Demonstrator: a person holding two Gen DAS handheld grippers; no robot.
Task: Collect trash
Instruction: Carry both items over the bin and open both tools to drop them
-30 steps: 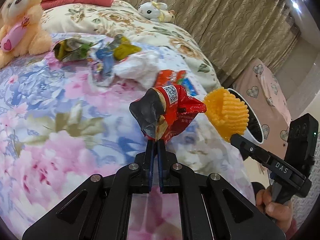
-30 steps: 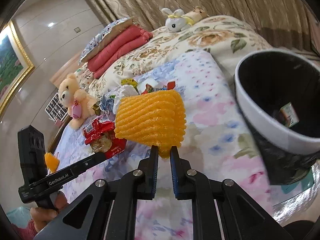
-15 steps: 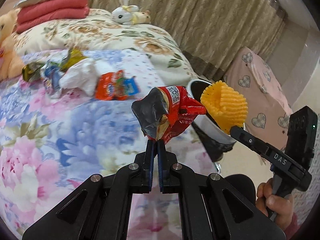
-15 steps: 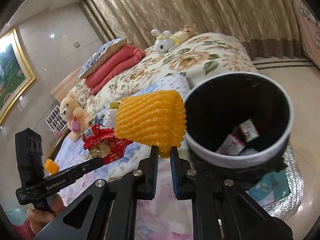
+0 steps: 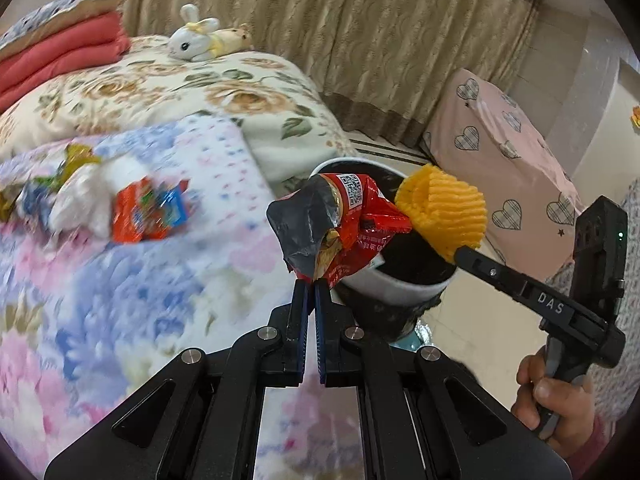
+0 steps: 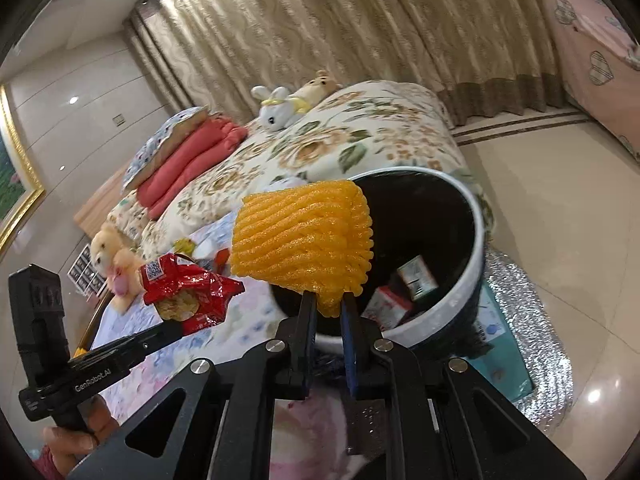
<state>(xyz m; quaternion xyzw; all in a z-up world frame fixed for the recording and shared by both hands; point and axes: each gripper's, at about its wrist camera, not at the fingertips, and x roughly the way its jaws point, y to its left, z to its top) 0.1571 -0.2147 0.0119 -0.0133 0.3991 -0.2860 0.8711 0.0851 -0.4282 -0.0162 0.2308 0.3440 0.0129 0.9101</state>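
Left wrist view: left gripper (image 5: 311, 288) clamped on crumpled red foil snack wrapper (image 5: 340, 228), held before the white-rimmed black bin (image 5: 400, 284); right hand (image 5: 556, 404) at lower right.
Right wrist view: right gripper (image 6: 329, 304) pinching orange ribbed foam fruit net (image 6: 304, 236), angled down over the bin's (image 6: 476, 236) mouth.

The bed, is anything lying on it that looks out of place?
Yes. A loose pile of wrappers and an orange snack packet lie scattered on the floral bedspread, litter not yet collected. The plush rabbit and folded red blankets look tidy.
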